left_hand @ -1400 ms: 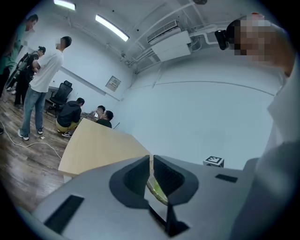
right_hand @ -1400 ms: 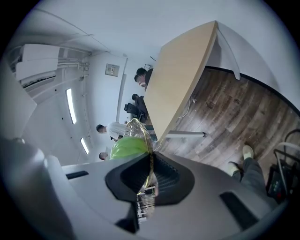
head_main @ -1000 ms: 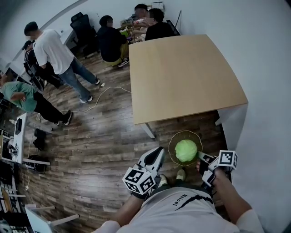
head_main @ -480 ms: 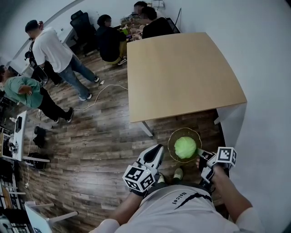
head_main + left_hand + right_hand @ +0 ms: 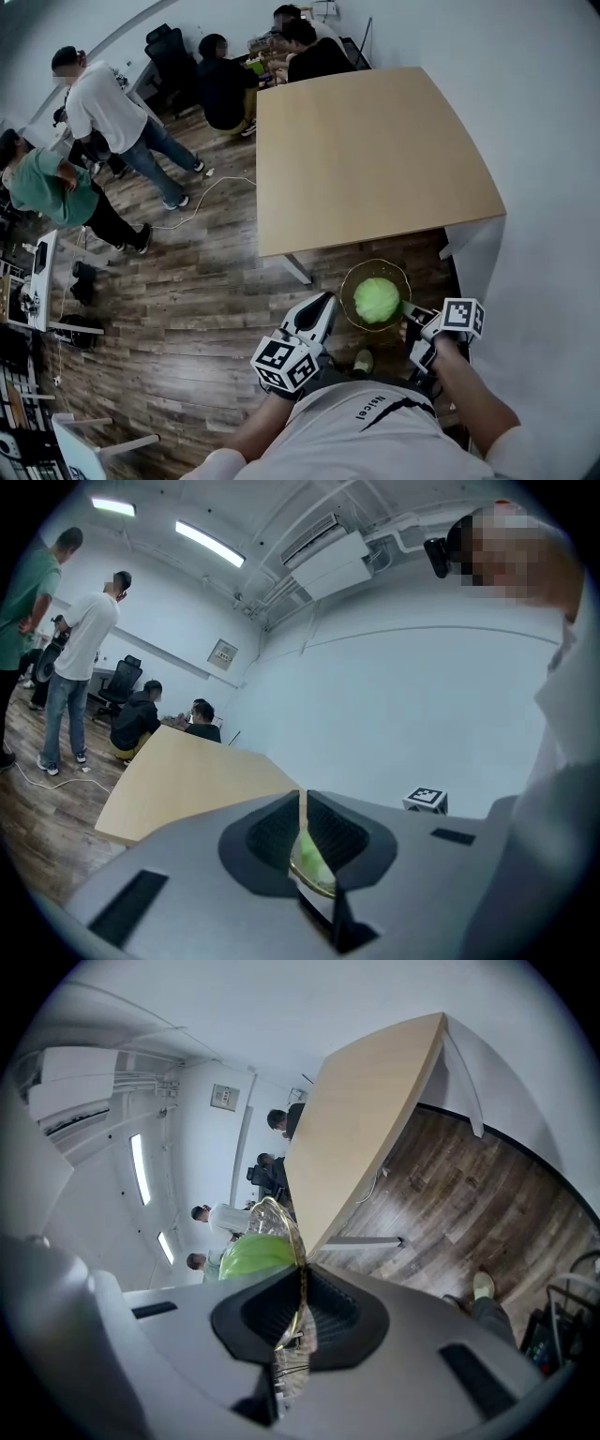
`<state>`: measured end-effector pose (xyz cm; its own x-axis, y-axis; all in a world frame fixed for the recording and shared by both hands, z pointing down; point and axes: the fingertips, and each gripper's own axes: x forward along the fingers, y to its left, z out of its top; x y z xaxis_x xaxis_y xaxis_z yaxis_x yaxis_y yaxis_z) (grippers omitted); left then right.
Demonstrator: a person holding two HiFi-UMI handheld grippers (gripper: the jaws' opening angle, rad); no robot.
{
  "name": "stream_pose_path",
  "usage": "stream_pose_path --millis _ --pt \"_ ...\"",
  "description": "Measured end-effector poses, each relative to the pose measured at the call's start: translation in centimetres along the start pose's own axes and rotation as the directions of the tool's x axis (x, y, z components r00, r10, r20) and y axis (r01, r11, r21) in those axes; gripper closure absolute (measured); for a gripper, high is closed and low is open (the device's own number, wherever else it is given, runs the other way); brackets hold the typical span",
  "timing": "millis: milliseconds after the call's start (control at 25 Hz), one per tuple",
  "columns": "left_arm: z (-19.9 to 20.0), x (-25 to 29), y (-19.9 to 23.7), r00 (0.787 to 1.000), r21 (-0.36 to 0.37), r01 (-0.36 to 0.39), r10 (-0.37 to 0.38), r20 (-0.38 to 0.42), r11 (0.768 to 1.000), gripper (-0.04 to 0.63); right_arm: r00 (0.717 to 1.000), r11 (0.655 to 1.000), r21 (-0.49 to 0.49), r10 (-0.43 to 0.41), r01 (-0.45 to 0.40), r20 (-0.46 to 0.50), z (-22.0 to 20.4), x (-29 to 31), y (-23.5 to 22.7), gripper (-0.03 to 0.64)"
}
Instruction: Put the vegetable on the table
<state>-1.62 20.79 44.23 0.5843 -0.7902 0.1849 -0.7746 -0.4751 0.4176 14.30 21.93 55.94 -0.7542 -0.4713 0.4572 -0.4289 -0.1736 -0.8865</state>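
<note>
the right gripper point(image 5: 407, 317) has its jaws closed down on the rim of a clear bowl point(image 5: 375, 263); in the right gripper view the thin glass edge of the bowl point(image 5: 272, 1218) runs straight up between the right gripper's point(image 5: 302, 1279) two pads. the cabbage point(image 5: 377, 300) sits inside the bowl, a round green head just ahead of that gripper and a little to its left, and it shows in the right gripper view as a green lump point(image 5: 253, 1255) just past the jaw tips. the left gripper point(image 5: 323, 305) has its jaws all but together, with only a thin slit between them in the left gripper view point(image 5: 302, 803). the bowl and a sliver of cabbage point(image 5: 305, 860) show through that slit; whether those jaws pinch the rim cannot be told. in the head view its tip lies just beside the bowl's left edge. the bowl is not on the table point(image 5: 375, 159): it hangs just short of the table's near edge, over the wood floor point(image 5: 216, 281), between the two grippers.
</note>
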Motion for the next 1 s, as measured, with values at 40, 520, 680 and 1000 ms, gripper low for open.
stream_pose_path --millis 40,520,680,1000 --pt "0.0 0.2 -0.1 1.000 0.003 0.001 -0.001 -0.001 1.000 0.558 1.000 1.000 -0.001 0.002 -0.002 0.002 0.3 0.0 0.1 0.586" --pt "1.3 4.2 1.1 1.000 0.016 0.023 -0.023 -0.007 1.000 0.558 1.000 1.000 0.021 0.007 -0.007 0.013 3.3 1.8 0.2 0.586" --pt "2.2 5.5 3.3 1.000 0.015 0.029 -0.029 -0.006 0.999 0.558 1.000 1.000 0.029 0.000 -0.001 0.027 4.7 3.8 0.7 0.586" --pt "5.5 10.6 9.3 0.998 0.023 0.059 -0.059 -0.023 0.998 0.558 0.998 0.998 0.056 -0.015 0.011 0.066 9.8 9.1 2.8 0.586"
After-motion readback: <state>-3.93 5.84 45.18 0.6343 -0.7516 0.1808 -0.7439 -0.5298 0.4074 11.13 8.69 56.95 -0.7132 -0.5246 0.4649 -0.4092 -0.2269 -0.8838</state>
